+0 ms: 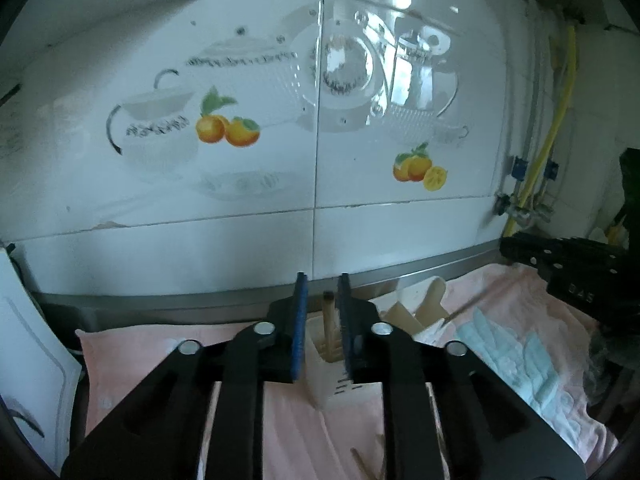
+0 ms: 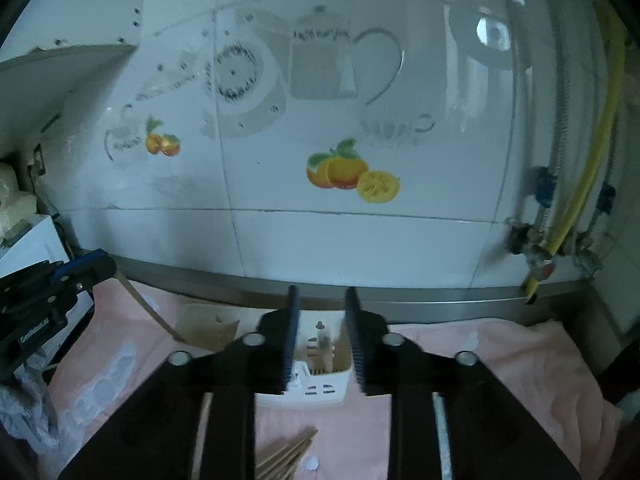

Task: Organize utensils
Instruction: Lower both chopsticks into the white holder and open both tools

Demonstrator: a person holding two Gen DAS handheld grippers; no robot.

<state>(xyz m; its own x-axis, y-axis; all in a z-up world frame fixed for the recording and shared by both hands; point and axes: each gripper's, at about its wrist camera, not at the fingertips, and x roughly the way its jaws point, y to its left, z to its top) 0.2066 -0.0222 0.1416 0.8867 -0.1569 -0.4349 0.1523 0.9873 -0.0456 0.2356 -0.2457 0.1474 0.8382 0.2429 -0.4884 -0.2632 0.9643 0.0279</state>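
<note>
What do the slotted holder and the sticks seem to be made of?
Slotted holder: likely white moulded plastic, smooth, with cut slots. Sticks: probably wood or bamboo, pale tan and matte; blur hides any grain. Cloth beneath: soft pink fabric, wrinkled.

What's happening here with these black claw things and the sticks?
A person is sorting chopsticks on a pink towel with a hand-held gripper in each hand. Both grippers sit over a white slotted holder by the tiled wall. The left gripper has a chopstick standing upright between its slightly parted fingers, its lower end in the holder. The right gripper is open, with nothing held. More chopsticks lie on the towel in front, still to be put away.
</note>
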